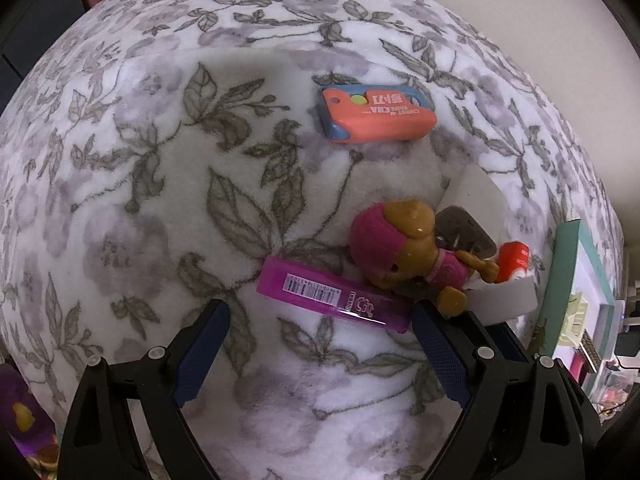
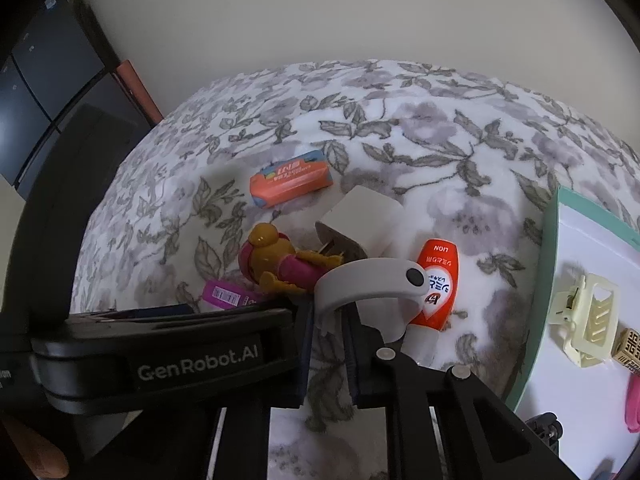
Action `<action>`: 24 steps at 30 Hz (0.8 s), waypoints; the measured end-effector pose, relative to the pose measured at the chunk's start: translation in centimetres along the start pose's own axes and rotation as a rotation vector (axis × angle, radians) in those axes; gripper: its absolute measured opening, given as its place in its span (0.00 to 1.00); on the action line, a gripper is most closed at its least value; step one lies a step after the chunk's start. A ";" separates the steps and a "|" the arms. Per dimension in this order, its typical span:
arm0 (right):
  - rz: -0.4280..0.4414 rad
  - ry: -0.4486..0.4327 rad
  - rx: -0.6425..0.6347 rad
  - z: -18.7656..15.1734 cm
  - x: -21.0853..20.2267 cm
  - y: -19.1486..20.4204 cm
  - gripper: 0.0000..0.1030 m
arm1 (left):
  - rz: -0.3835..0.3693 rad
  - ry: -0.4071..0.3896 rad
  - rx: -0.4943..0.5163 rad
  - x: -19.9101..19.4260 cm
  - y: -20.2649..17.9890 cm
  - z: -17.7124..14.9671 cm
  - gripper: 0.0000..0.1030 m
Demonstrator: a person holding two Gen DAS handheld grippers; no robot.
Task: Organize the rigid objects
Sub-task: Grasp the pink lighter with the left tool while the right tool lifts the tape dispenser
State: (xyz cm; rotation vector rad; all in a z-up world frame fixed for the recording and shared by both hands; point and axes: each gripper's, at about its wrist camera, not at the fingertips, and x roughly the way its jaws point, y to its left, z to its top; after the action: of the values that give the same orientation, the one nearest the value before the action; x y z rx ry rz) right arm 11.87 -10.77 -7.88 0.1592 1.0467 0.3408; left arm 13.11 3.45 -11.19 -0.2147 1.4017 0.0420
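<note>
On the floral blanket (image 1: 160,200) lie a pink flat case (image 1: 332,298), a brown and pink toy dog (image 1: 404,248), a white plug charger (image 2: 368,220), an orange tube (image 2: 436,284) and an orange and blue cutter (image 1: 376,116). My left gripper (image 1: 320,344) points down, open, and the pink case lies just beyond its fingertips. My right gripper (image 2: 329,316) is shut on one end of a grey curved band (image 2: 368,280), which arches over the tube and the charger. The toy dog (image 2: 280,264) lies right beside the band.
A tray with a teal rim (image 2: 548,280) stands at the right edge of the blanket. It holds a cream hair clip (image 2: 588,316), a small patterned cube (image 2: 630,348) and something pink. The left gripper's black body (image 2: 200,360) crosses the right wrist view. Dark furniture stands at the far left.
</note>
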 end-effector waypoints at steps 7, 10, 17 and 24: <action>0.003 0.001 -0.005 -0.2 -0.1 0.0 0.15 | 0.019 -0.079 -0.040 0.6 -0.3 0.1 0.90; 0.003 0.006 -0.003 -0.2 0.0 0.1 0.15 | 0.033 -0.097 -0.037 0.8 -0.4 0.5 0.90; -0.005 0.019 -0.014 -0.2 0.1 0.1 0.15 | 0.068 -0.029 -0.016 1.4 -0.1 0.9 0.90; 0.001 0.023 -0.018 -0.4 0.0 0.0 0.15 | 0.096 0.064 0.003 2.4 1.9 1.2 0.90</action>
State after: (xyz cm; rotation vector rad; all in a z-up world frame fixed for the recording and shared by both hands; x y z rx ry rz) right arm 11.51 -10.77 -8.03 0.1402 1.0658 0.3529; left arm 14.40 5.31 -13.63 -0.1466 1.4750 0.1133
